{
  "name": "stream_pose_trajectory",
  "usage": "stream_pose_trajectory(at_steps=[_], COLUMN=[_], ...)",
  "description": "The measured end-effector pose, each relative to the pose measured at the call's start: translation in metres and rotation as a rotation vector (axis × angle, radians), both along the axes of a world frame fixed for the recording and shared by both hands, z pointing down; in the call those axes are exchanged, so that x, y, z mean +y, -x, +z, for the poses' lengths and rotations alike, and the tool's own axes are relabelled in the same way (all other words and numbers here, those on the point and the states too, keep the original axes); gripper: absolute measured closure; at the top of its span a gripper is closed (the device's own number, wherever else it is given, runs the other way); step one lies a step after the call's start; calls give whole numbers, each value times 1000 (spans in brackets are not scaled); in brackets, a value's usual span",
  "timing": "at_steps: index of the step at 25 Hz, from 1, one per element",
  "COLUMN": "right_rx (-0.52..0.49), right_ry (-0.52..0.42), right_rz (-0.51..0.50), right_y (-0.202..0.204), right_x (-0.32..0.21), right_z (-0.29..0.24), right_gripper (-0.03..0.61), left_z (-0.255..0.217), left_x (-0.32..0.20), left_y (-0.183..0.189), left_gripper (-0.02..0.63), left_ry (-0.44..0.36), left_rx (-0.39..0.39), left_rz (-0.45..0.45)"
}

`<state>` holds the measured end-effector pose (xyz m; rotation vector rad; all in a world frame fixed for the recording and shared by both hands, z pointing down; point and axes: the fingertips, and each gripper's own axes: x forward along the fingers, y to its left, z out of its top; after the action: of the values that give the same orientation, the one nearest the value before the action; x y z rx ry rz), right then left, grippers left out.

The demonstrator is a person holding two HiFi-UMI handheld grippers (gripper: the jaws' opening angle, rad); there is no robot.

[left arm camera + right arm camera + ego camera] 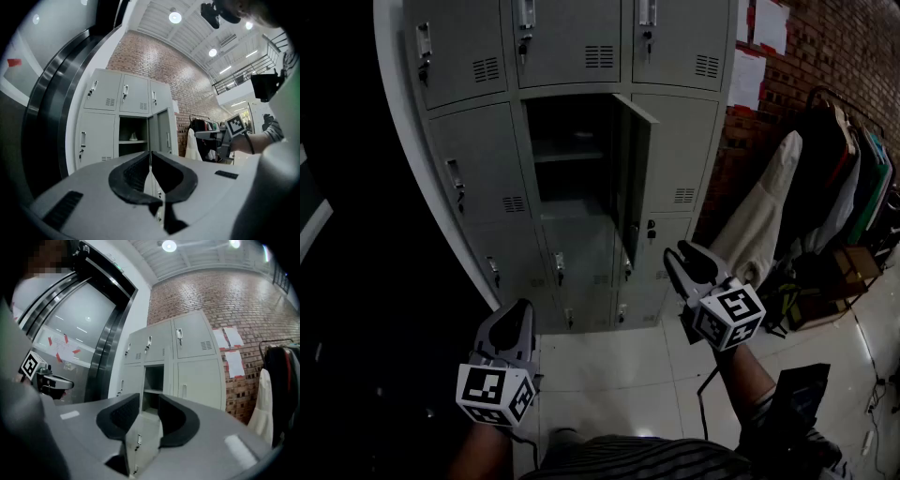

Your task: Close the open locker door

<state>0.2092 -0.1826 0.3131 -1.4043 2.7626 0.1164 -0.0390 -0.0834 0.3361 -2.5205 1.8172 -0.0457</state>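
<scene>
The grey locker bank (478,150) stands ahead. One middle compartment (572,155) is open, with a shelf inside. Its door (633,178) swings out toward me, hinged on its right side. My left gripper (523,309) hangs low at the left, well short of the lockers, jaws shut and empty. My right gripper (682,255) is held higher, below and right of the door's lower edge, without touching it. Its jaws are open with nothing between them. The left gripper view shows the open compartment (132,136) and door (161,133) beyond the shut tips (150,153). The right gripper (149,399) faces the compartment (153,380).
A brick wall (825,47) with white papers (759,37) is to the right of the lockers. A clothes rack (839,169) with a pale garment (764,225) stands there. A dark box (802,384) and cables lie on the glossy floor. A dark curved wall (356,234) bounds the left.
</scene>
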Motion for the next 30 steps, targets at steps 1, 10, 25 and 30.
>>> stream_pose_trajectory(at_steps=[1,10,25,30], right_rx=[8,87,85,72], right_ry=[-1,-40,9,6], right_rz=[1,37,-118,-104], right_y=[1,16,67,110], right_x=[-13,-123,-146,-142], right_z=[2,16,29,28], right_gripper=[456,389,385,423], left_z=[1,4,-12,-8], left_x=[-9,-116,-257,-260], left_y=[1,34,41,55], left_gripper=[606,606,606,606], left_ry=[0,-15,-31,-34], left_rx=[2,41,22,27], left_rz=[7,111,313,306])
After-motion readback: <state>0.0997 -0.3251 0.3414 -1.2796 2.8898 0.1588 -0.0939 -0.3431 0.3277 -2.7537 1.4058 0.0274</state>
